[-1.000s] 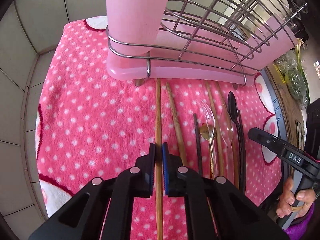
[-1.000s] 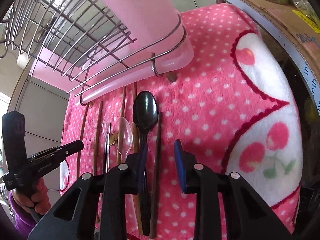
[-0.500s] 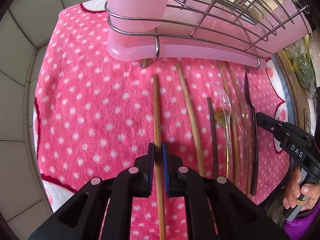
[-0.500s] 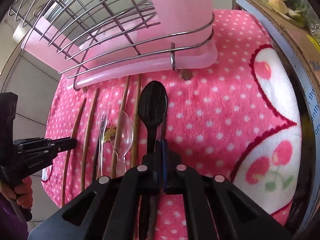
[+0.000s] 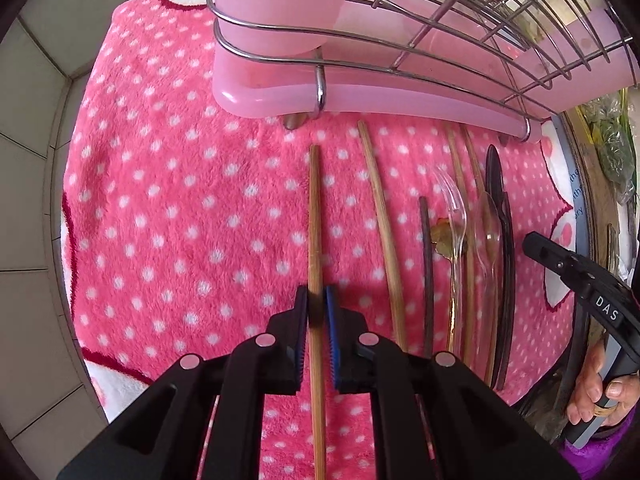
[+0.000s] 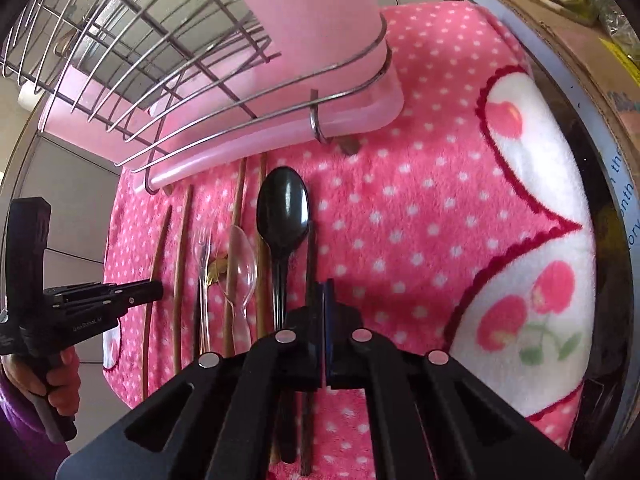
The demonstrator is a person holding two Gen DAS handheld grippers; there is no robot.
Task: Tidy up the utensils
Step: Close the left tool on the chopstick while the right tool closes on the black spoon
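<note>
Left wrist view: left gripper (image 5: pixel 317 304) is clamped on a bamboo chopstick (image 5: pixel 314 216) lying on the polka-dot towel (image 5: pixel 160 208), before the pink dish rack (image 5: pixel 360 96). Right gripper (image 6: pixel 321 292) is pinched on a dark chopstick (image 6: pixel 310 256) beside the black spoon (image 6: pixel 282 212).

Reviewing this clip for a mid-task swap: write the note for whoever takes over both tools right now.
Left tool: shut on the light wooden chopstick, leftmost in the row.
Right tool: shut on the dark chopstick, just right of the black spoon.
Other wooden chopsticks, the clear fork and the clear spoon lie in a row on the pink towel in front of the wire rack.
Done: both chopsticks gripped.
Left: likely carry them to the pink holder; then sort the rest.
</note>
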